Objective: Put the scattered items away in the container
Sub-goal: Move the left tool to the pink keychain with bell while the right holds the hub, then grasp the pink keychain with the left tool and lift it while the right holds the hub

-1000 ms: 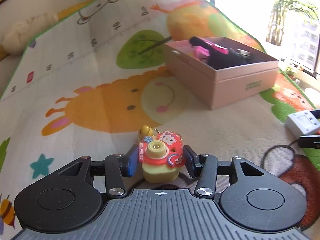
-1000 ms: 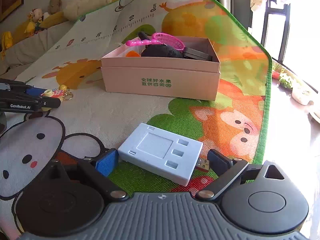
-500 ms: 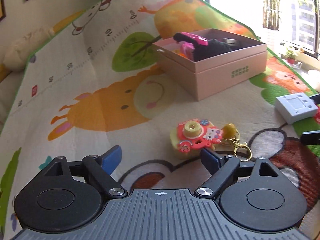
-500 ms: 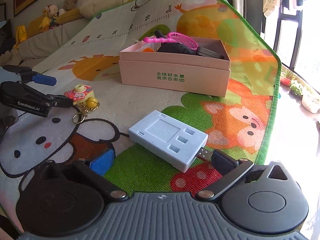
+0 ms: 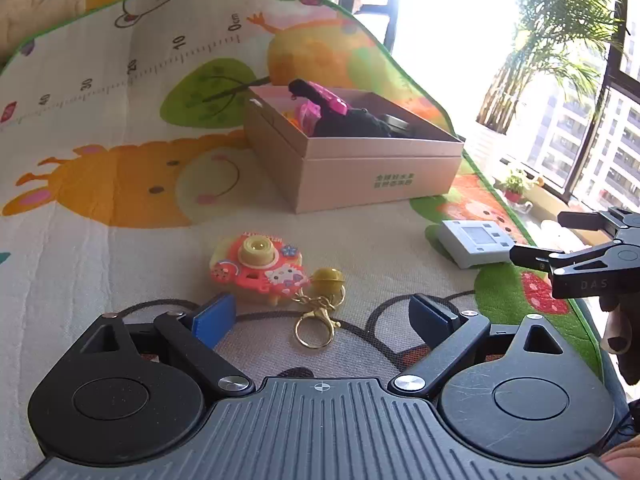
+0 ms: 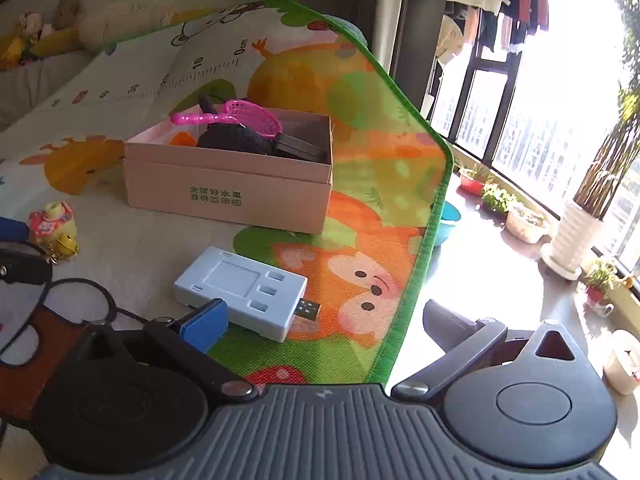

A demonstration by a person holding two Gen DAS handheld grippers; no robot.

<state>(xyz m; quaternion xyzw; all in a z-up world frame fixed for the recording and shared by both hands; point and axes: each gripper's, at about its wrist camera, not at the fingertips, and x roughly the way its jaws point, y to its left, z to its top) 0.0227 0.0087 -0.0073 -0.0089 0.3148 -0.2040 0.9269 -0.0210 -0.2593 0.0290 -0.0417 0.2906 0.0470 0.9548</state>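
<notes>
A pink-and-yellow toy camera keychain (image 5: 258, 270) lies on the play mat just ahead of my open left gripper (image 5: 324, 316), untouched; it also shows in the right wrist view (image 6: 54, 224). A pale blue USB device (image 6: 240, 292) lies on the mat between the fingers of my open right gripper (image 6: 324, 320); it also shows in the left wrist view (image 5: 474, 242). The pink cardboard box (image 5: 376, 172) stands further back and holds a pink toy racket (image 6: 236, 116) and dark items. It also shows in the right wrist view (image 6: 228, 196).
The cartoon play mat (image 5: 120, 184) covers the surface; its green edge (image 6: 432, 220) runs beside my right gripper, with sunlit floor and potted plants (image 6: 576, 232) beyond. Stuffed toys (image 6: 60, 28) lie at the far left.
My left gripper opened, let go of the toy camera keychain and drew back; the toy now lies on the mat. My right gripper shifted right, toward the mat's edge.
</notes>
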